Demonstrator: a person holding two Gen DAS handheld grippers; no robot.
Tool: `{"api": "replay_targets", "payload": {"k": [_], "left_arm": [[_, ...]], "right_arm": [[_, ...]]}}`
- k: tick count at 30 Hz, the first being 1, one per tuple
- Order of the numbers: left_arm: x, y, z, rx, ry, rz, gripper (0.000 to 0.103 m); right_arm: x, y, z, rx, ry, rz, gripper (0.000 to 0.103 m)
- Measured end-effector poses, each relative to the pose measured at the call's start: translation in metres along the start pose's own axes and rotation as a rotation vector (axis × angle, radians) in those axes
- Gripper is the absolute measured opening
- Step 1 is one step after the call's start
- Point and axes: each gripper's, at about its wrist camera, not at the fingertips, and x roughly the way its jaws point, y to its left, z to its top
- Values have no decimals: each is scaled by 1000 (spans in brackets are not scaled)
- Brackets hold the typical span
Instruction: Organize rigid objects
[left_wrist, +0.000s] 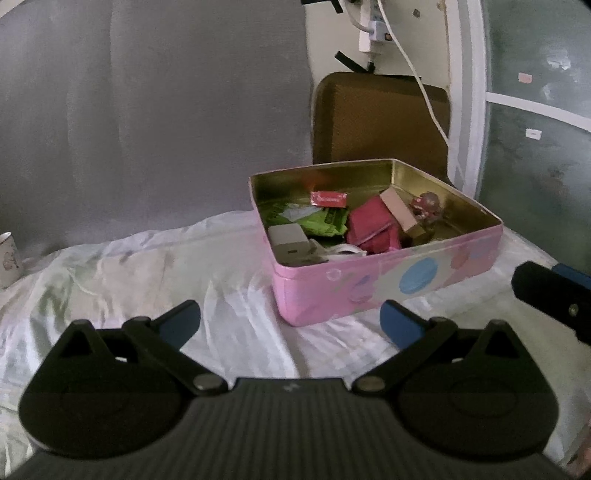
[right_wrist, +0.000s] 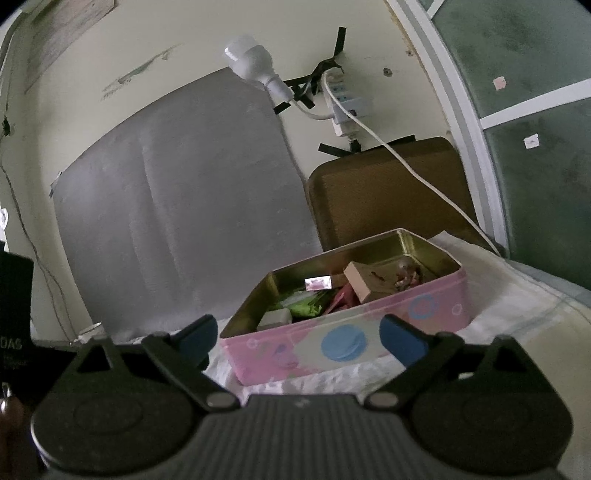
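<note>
Pink tin (left_wrist: 388, 280) sits open on the white sheet (left_wrist: 184, 266), right of centre in the left view, straight ahead and just beyond the fingertips in the right view. Inside: a red packet (left_wrist: 328, 198) at the back, green wrappers (left_wrist: 325, 221), a grey-white box (left_wrist: 290, 240) in the near left corner, a dark pink pouch (left_wrist: 373, 225), a tan box (left_wrist: 400, 210) leaning on it, and a small reddish thing at the right wall, too blurred to name. Left gripper (left_wrist: 291, 321) jaws spread wide, nothing between them, short of the tin. Right gripper (right_wrist: 299, 334) jaws also wide apart, empty, the tin's front wall showing between the tips but not touched. Brown chair back (left_wrist: 376, 118) behind the tin; white cable (left_wrist: 424, 92) hangs across it. Mug (left_wrist: 7, 258) at the far left edge.
</note>
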Motion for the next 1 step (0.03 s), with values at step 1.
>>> {"api": "replay_targets", "payload": {"k": [1], "left_arm": [[0,-1,0,3,2,-5,103]], "right_arm": [[0,0,0,1,1,-2,99]]}}
